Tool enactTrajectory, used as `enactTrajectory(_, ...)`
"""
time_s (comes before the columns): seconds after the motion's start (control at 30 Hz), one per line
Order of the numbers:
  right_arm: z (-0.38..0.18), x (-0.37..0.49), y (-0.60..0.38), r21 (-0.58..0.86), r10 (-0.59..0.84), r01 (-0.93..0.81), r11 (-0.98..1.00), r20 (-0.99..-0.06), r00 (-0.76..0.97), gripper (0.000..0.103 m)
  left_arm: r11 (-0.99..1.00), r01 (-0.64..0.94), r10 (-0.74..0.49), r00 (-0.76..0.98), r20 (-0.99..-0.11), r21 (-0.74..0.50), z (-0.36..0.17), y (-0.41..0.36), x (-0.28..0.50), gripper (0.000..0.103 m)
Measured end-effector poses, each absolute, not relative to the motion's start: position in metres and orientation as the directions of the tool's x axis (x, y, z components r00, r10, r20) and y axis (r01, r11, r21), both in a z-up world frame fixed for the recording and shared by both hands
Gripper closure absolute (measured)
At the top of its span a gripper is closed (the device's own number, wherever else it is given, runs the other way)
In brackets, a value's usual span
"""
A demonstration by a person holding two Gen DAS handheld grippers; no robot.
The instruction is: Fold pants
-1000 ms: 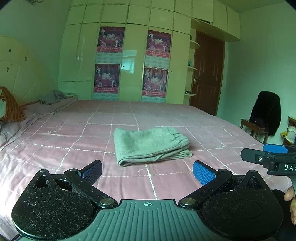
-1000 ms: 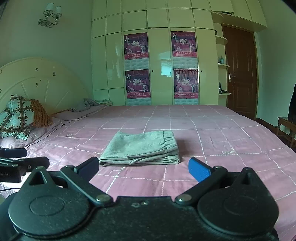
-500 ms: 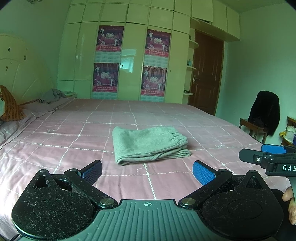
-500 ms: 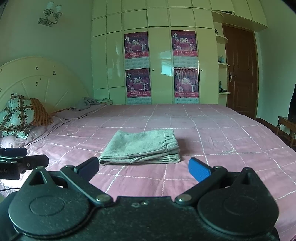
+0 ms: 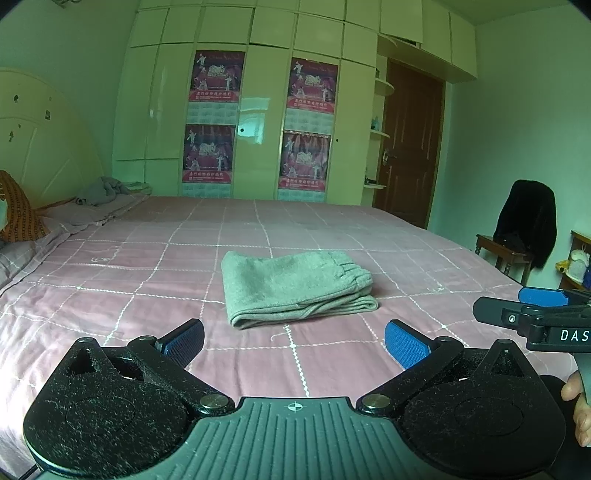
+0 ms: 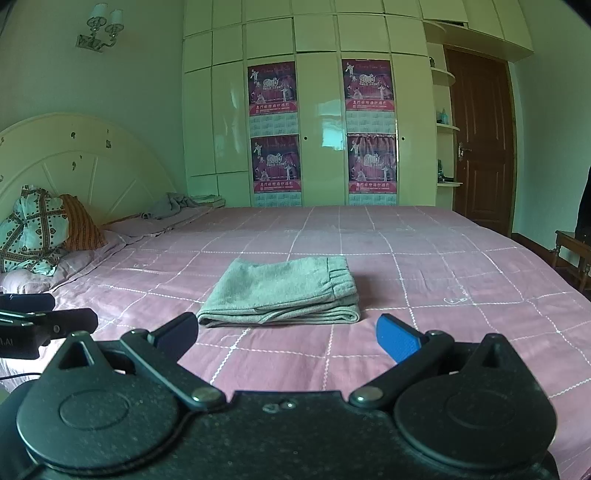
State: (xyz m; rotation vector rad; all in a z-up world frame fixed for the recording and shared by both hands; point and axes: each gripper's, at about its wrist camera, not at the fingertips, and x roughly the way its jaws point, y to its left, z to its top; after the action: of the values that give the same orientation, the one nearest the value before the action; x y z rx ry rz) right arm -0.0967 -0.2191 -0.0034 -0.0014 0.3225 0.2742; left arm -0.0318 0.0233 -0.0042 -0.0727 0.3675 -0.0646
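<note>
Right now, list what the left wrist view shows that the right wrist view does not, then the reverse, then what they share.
Only the left wrist view: a black garment draped over a wooden chair, part of a hand at the right edge, and the right gripper seen from the side.

Only the right wrist view: a wall lamp, a patterned pillow by the headboard, and the left gripper from the side.

Both: the folded grey pants lying on the pink checked bedspread, four posters on the wardrobe, the brown door, and open, empty jaws.
</note>
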Motion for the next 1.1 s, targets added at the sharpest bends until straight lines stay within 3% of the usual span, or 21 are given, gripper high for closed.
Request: enactTrajectory(1.1,-0.0121,-0.0914,-0.2205,0.029,0.265,-0.271,0.962,-0.333,0.905,0.0,0.994,0.034,-0.067,0.938,-0.339,-0.104,-0.0057,0.0241,-0.036,0.0)
